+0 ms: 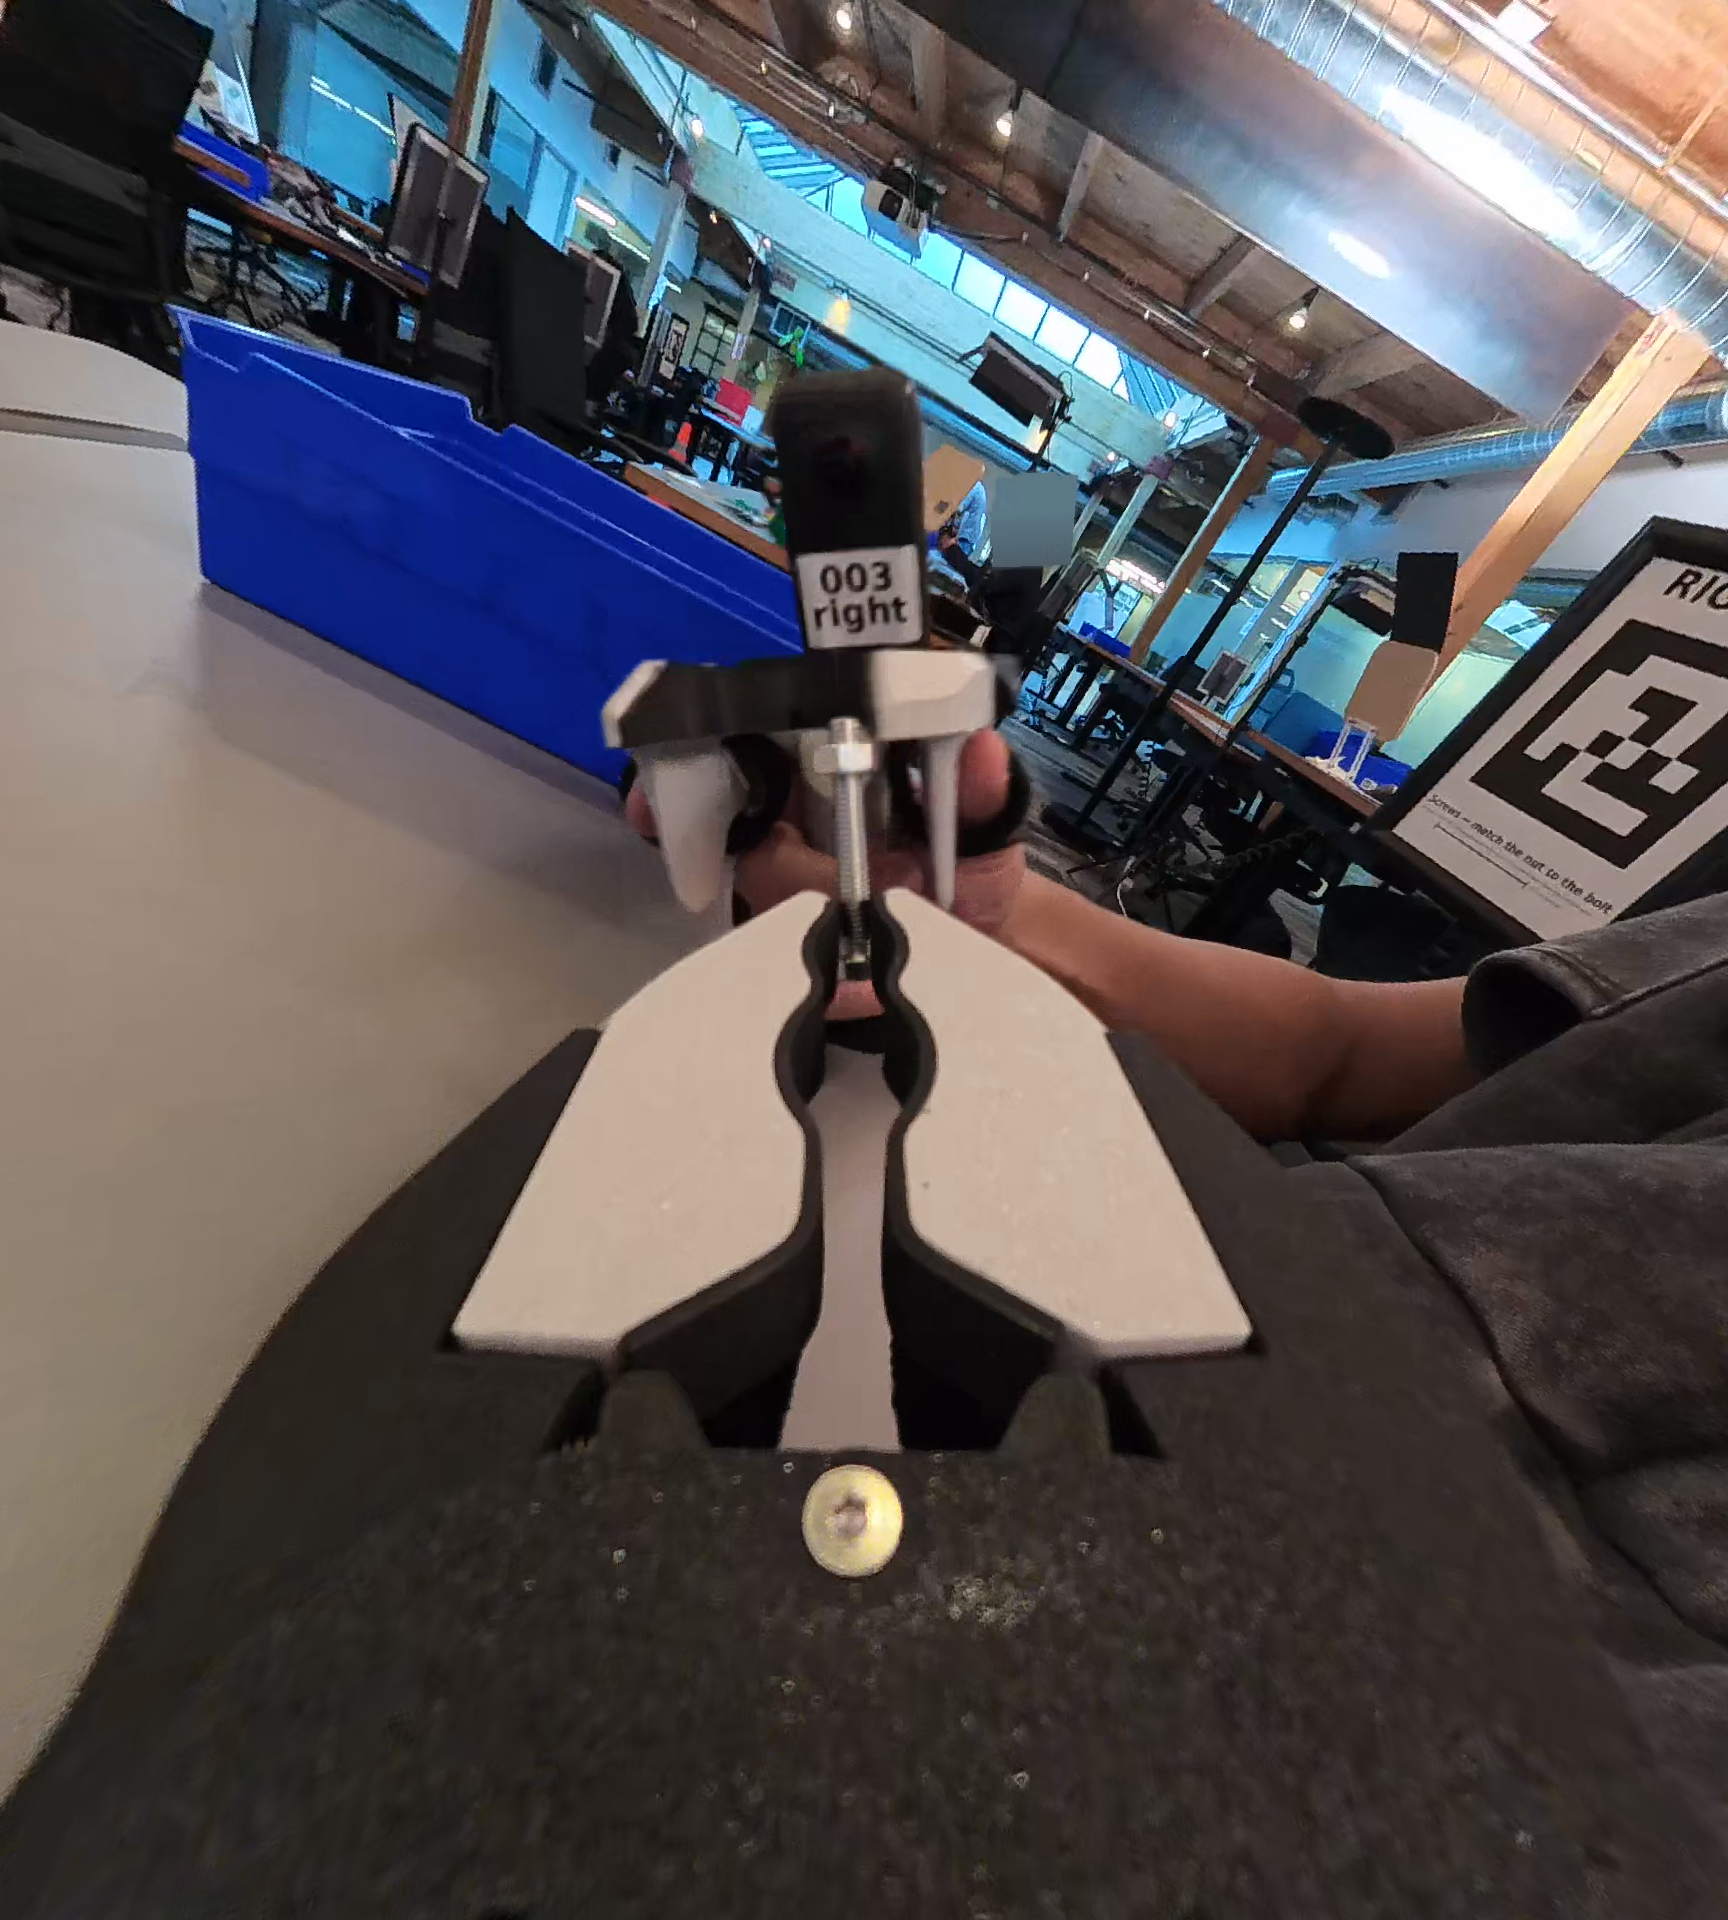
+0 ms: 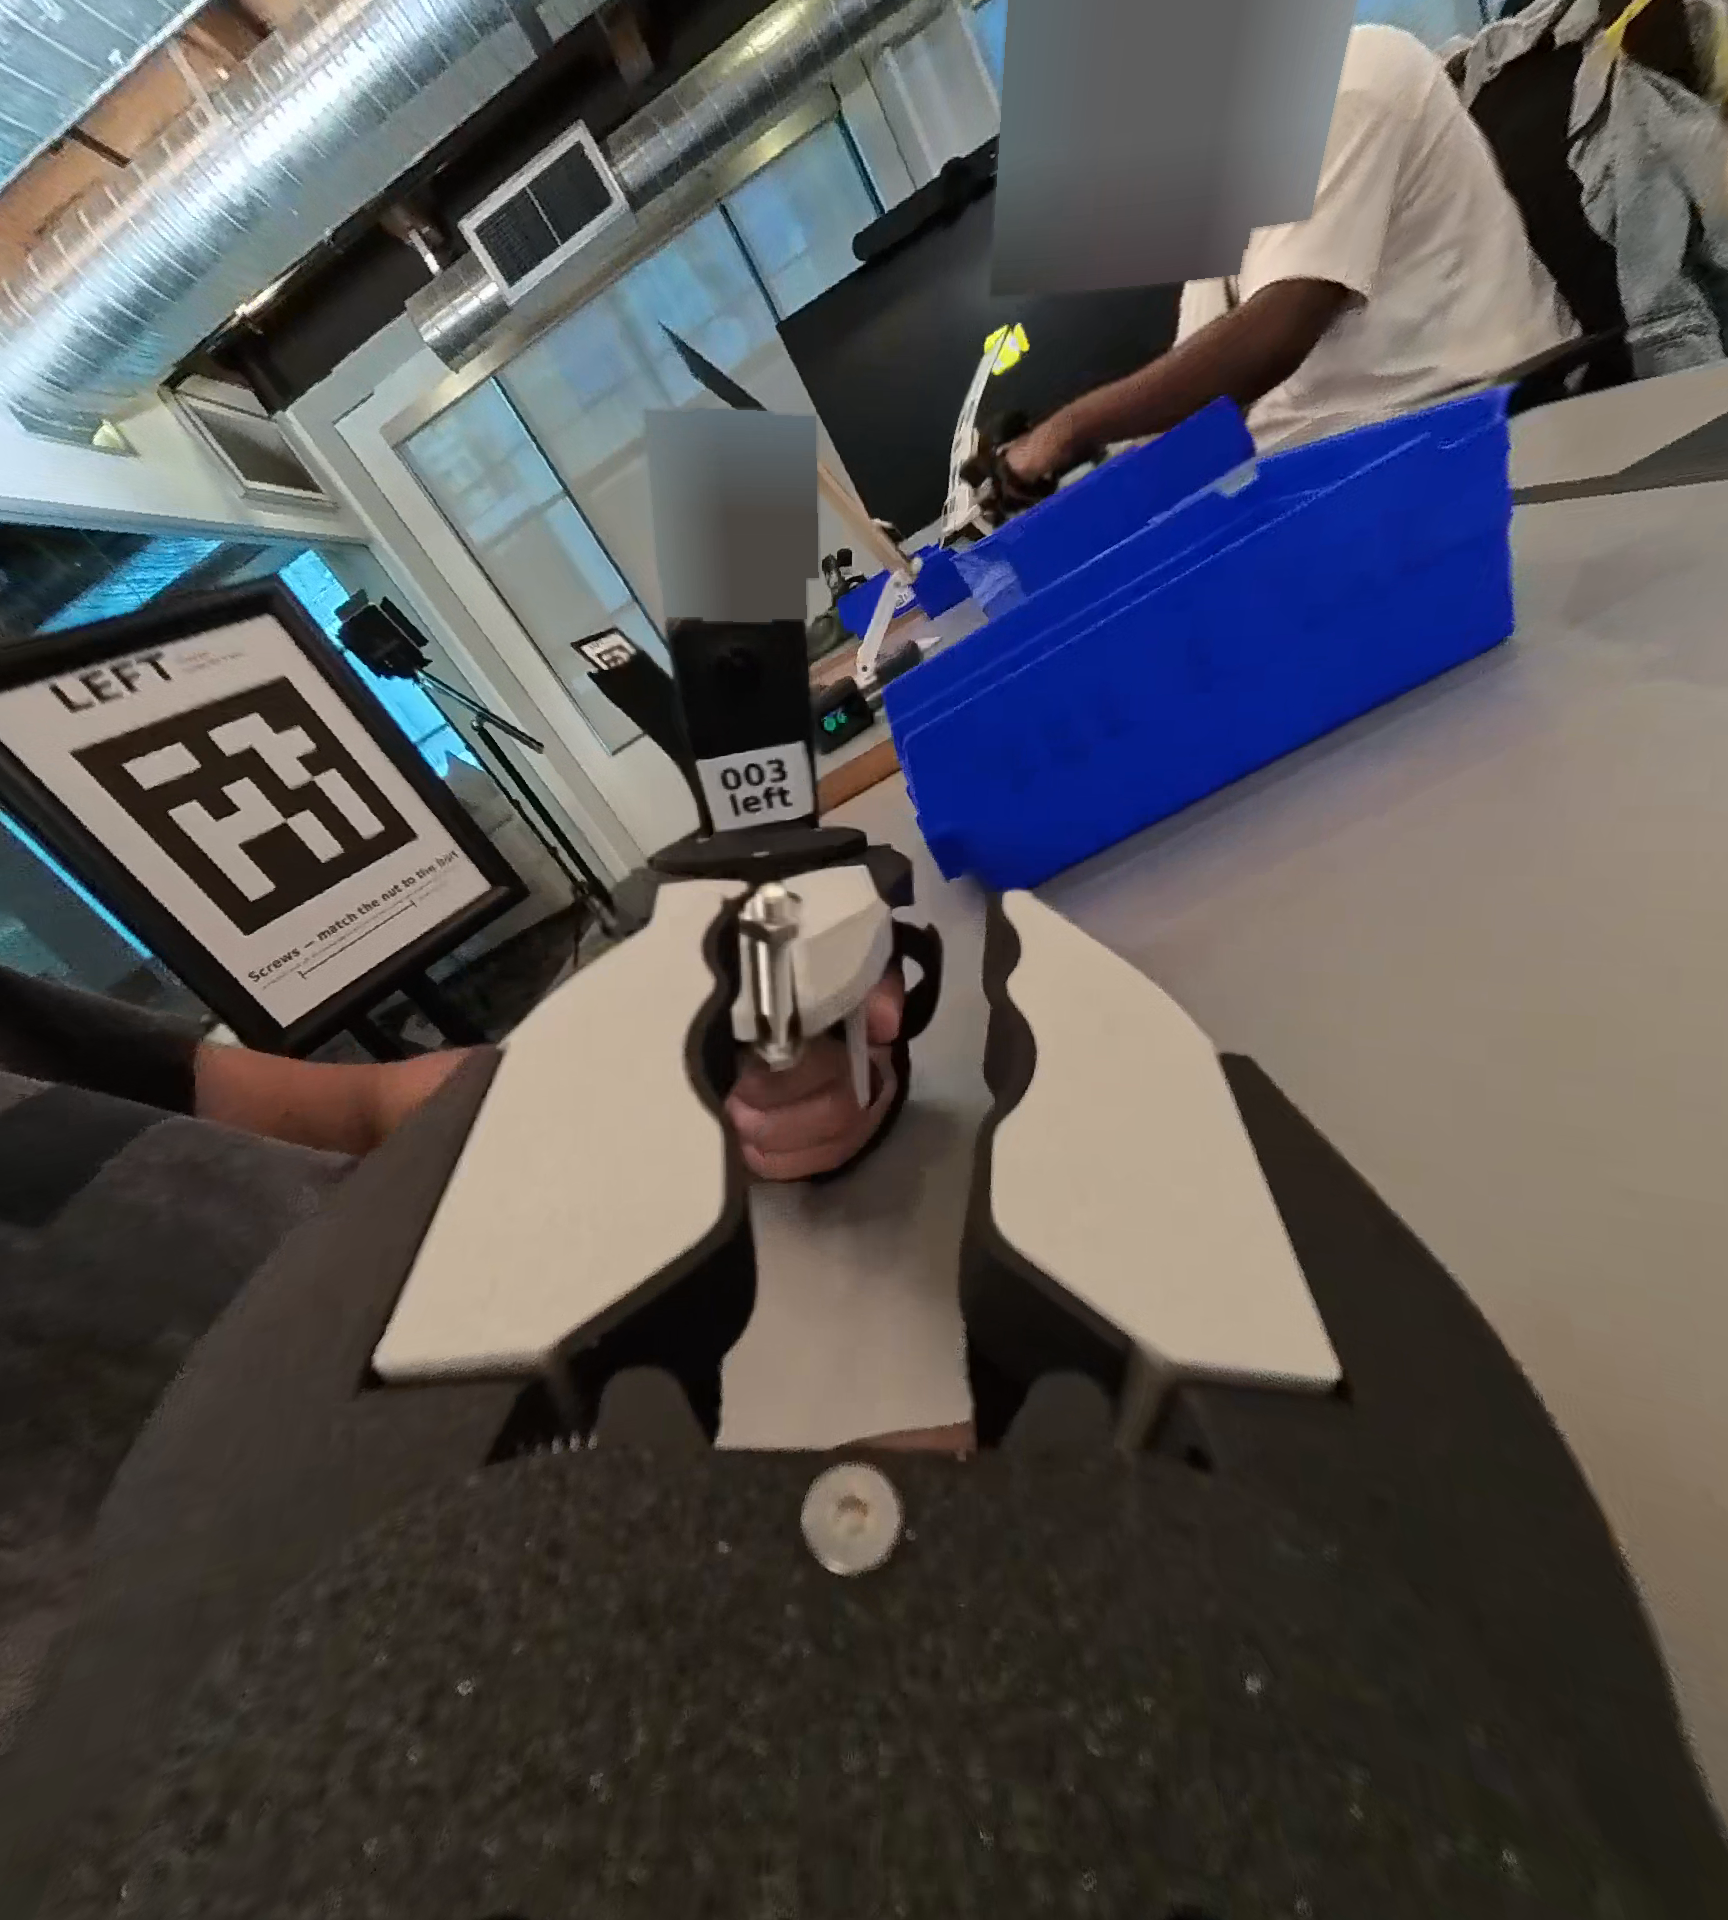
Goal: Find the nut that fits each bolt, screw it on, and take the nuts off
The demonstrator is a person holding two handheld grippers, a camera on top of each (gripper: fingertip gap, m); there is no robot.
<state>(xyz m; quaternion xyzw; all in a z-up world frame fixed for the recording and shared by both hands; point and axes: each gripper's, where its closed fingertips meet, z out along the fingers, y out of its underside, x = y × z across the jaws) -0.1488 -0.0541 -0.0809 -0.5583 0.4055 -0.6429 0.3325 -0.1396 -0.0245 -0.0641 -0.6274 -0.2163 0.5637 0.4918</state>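
One nut (image 1: 847, 750) on left tongs' (image 1: 855, 940) clamped bolt (image 1: 853, 831); right tongs (image 2: 860, 997) agape.

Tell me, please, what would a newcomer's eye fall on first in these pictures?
Probably the bolt with a nut on it, pinched in the left gripper, with the open right gripper facing it. Behind them, a big blue bin sits on the grey table.

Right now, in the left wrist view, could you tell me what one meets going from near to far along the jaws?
Left gripper holding the bolt → nut on the bolt's far end → right gripper, open → blue bin.
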